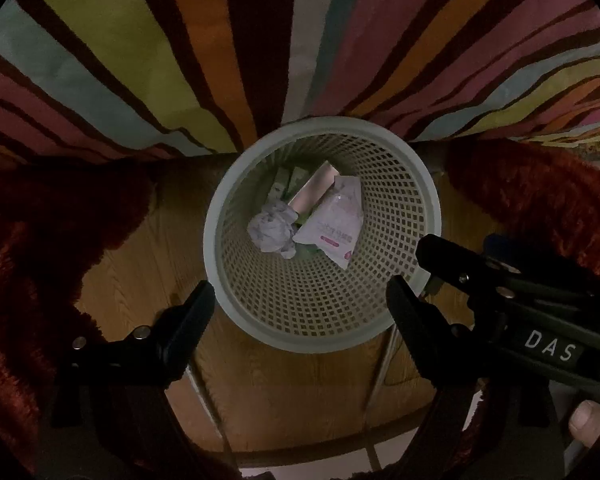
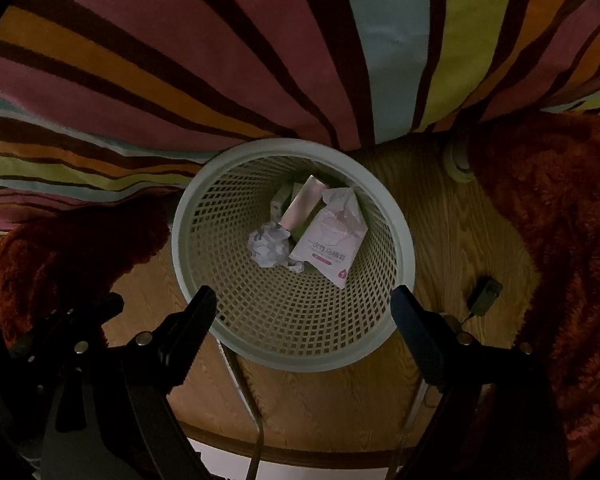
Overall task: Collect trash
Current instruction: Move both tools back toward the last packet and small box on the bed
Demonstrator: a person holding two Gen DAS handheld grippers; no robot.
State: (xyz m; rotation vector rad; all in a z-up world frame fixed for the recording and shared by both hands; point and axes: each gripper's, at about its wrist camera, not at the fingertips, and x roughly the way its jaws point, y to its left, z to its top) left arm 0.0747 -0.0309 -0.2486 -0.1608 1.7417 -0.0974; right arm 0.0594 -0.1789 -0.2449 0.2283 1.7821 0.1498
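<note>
Nearest: left gripper (image 1: pixel 300 304), jaws wide apart, nothing between them, poised above the near rim of the bin (image 1: pixel 236 184). Right gripper (image 2: pixel 303 306), jaws likewise wide apart and empty, over the same rim; in the left view its closer finger crosses in from the right and overlaps the bin's right rim, so the two tools hang side by side, neither clearly the nearer. Below: wood floor (image 2: pixel 452 232) with a small dark plug (image 2: pixel 485 290) lying right of the bin, red shaggy rug (image 2: pixel 560 208) on both flanks. Middle: bin, pale lattice plastic, round, upright, mouth open toward both cameras. Contents, at the bottom, straight ahead of and beyond both jaw pairs: crumpled paper (image 2: pixel 270 246), white, balled, lying left; white packet (image 2: pixel 332 240) with pink print, flat, torn open at its far end, long axis running near to far with a slight lean, lying right; pink box (image 2: pixel 302 204), propped on a slant behind the two, long axis also near to far; green-white cartons (image 1: pixel 286 182), partly hidden, farthest back. All trash seen is inside the bin; none shows on floor or rug. Judgement: collection looks finished or nearly so; any further piece lies outside these views. Farthest: striped fabric (image 1: pixel 180 40), multicoloured, draped behind the bin.
</note>
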